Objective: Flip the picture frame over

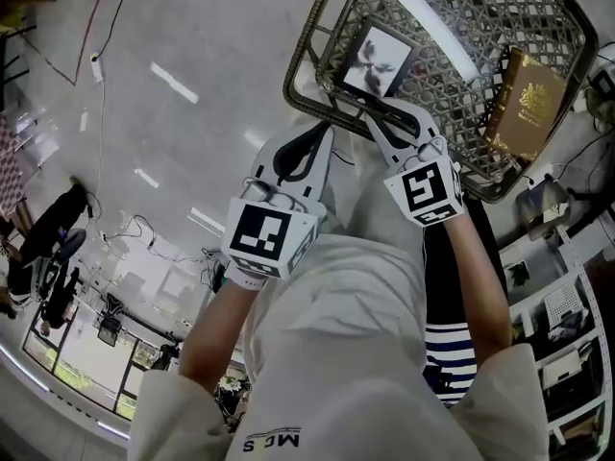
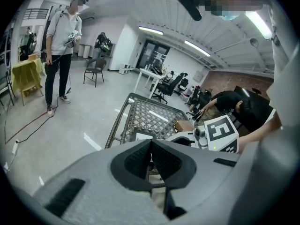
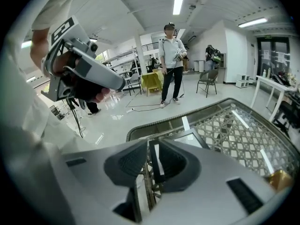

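I judge this to be the approach step: nothing is gripped, and the frame (image 1: 377, 58) lies picture side up in the basket (image 1: 500, 27), not yet turned. It sits just ahead of and below the right tool (image 3: 151, 142), and ahead and a little to the right of the left tool (image 2: 151, 142). The right tool's jaws stand partly apart. In its own view the frame's near corner shows through the gap between them, but I see neither pad pressing on it, so I count that tool as empty. The left tool's jaws are closed tip to tip with nothing between them. It hangs at the basket's near rim, beside the right tool. A book (image 1: 527, 104) leans in the basket well off to the right of both tools and is clear of the work. Next, I think the right tool has to go a little deeper over the rim so that its pads straddle the frame's near edge, then close firmly on it. After that I would lift that edge and roll the wrist to bring the back of the frame up. The left tool would have to open before it could steady the far edge. The risks I see are the mesh catching a jaw tip and the thin edge slipping out of a shallow bite, so the grip should be taken well onto the frame.
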Demonstrator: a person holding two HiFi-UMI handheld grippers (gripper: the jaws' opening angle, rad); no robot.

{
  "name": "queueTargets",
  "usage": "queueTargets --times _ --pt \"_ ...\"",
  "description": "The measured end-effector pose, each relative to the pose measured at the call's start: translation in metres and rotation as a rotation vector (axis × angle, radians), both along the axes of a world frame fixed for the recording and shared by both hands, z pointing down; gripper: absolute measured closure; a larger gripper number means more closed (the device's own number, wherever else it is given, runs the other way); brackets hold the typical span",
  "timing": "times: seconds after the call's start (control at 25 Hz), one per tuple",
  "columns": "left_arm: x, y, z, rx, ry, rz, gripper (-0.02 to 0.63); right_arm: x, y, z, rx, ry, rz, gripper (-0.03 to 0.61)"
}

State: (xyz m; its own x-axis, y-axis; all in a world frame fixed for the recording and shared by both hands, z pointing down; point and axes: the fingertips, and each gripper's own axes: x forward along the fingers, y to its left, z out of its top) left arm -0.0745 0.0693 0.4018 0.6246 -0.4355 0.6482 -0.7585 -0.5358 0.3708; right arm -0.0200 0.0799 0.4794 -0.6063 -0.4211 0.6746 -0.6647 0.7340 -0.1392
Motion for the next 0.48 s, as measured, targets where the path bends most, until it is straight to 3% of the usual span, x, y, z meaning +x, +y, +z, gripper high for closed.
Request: queueTargets --times 0.48 --pt "-0.018 0.01 0.039 -0.056 -0.014 -0.058 0.589 -0.017 -0.007 0.046 -0.1 0.116 -0.071 0.466"
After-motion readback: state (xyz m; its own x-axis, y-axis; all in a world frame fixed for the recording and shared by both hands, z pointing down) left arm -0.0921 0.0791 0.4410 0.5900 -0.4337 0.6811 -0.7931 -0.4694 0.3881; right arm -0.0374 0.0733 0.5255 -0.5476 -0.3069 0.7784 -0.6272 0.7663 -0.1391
